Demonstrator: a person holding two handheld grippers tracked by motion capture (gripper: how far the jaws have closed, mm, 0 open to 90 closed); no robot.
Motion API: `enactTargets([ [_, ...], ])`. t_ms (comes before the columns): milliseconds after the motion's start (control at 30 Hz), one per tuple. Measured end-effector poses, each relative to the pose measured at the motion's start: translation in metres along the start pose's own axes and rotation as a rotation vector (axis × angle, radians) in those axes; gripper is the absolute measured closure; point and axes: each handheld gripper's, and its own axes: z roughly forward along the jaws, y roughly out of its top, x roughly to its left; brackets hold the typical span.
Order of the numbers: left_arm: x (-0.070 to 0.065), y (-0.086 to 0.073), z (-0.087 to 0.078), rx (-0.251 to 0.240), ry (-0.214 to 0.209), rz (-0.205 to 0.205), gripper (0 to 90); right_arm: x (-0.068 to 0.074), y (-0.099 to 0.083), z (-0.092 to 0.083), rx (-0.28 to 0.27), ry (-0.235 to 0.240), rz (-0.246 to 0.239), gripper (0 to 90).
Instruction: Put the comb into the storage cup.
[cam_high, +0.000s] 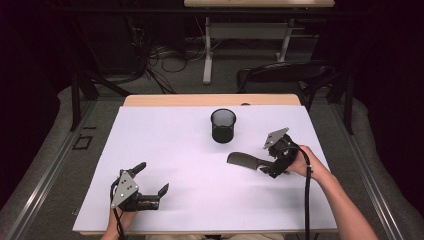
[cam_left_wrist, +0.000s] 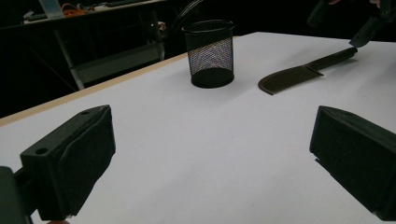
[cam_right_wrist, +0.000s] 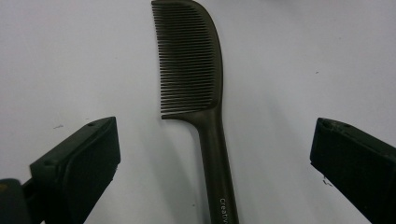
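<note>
**Bright table, dark room**

You work on a white table (cam_high: 200, 200) lit evenly from above, while the room behind it falls off into near black. Shadows are short and soft: a faint one lies beside the mesh cup (cam_high: 223, 125), another under the comb (cam_right_wrist: 196, 84). In both gripper views your own jaws are dark and slightly soft at the bottom corners. The comb's teeth read sharp. The high view is grainy with a purple tint.
</note>
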Motion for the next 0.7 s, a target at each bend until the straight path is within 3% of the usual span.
enactTargets([
  [467,0.000,0.000,0.000,-0.001,0.000,0.001,0.2,-0.003,0.008,0.008,0.073,0.031,-0.044,1.9],
  [700,0.000,0.000,0.000,0.000,-0.001,0.000,0.2,-0.008,0.011,0.012,0.098,0.048,-0.060,6.9],
])
